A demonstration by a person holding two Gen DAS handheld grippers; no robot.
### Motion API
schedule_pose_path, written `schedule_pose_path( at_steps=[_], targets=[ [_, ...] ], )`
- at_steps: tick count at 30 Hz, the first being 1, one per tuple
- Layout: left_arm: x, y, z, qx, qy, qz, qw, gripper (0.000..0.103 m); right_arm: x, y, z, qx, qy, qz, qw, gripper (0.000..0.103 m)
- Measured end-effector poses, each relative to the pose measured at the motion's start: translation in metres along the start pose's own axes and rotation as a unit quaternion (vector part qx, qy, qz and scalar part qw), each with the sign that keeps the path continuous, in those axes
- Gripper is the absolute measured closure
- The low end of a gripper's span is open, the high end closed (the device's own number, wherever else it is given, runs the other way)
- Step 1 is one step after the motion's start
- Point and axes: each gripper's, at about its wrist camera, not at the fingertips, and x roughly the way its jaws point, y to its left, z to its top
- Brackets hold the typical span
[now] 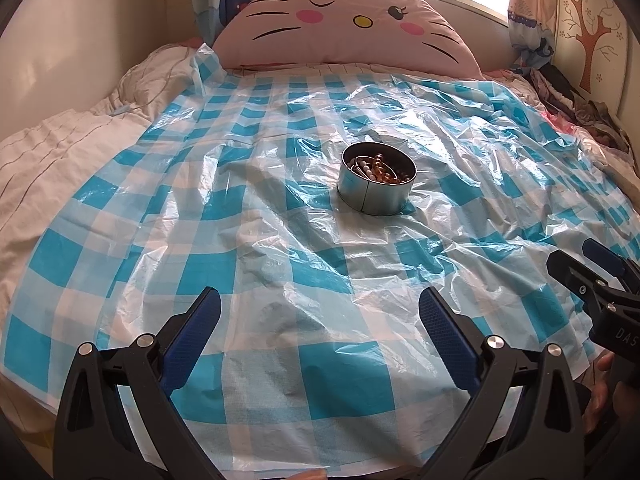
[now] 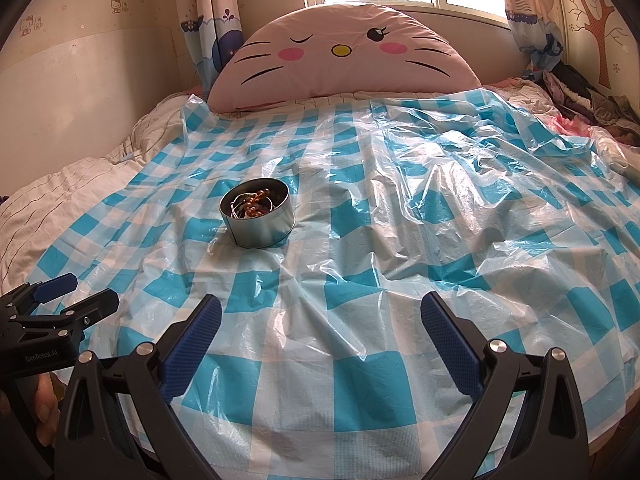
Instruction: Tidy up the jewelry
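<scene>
The tin of beads sits mid-sheet on the bed, well ahead of both claws. The left claw and right claw are spread, holding nothing.

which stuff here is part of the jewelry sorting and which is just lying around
Part of the job:
- round silver metal tin
- amber bead bracelet and white bead strand inside it
- left gripper and right gripper, both open

Just lying about:
- blue and white checked plastic sheet
- pink cat-face cushion
- dark heap of clothes
- whale-print curtains
</scene>
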Motion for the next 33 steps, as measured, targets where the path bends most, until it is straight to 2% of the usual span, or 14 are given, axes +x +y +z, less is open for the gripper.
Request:
schedule_pose_path(
  at_steps=[13,17,19,25,30,33],
  targets=[
    [0.001,0.005,0.002,-0.005,0.005,-0.006,1.0000,0.008,0.000,0.000,0.000,0.000,0.000,0.000,1.000,0.007],
    [0.001,0.010,0.004,-0.007,-0.001,-0.012,0.9999,0.008,0.000,0.001,0.000,0.000,0.000,0.000,1.000,0.007],
    [-0.005,0.015,0.003,-0.013,-0.026,-0.018,0.9994,0.008,0.000,0.000,0.000,0.000,0.000,0.000,1.000,0.007],
    [-0.010,0.000,0.001,0.024,-0.040,0.008,0.9989,0.008,0.000,0.000,0.000,0.000,0.000,-0.001,1.000,0.007],
    [0.000,-0.009,0.001,0.042,-0.011,0.021,0.9988,0.008,-0.001,0.000,0.000,0.000,0.000,0.000,1.000,0.007],
    [-0.003,-0.011,-0.001,0.046,-0.018,0.031,0.9983,0.008,0.000,0.000,0.000,0.000,0.000,0.000,1.000,0.007]
  ],
)
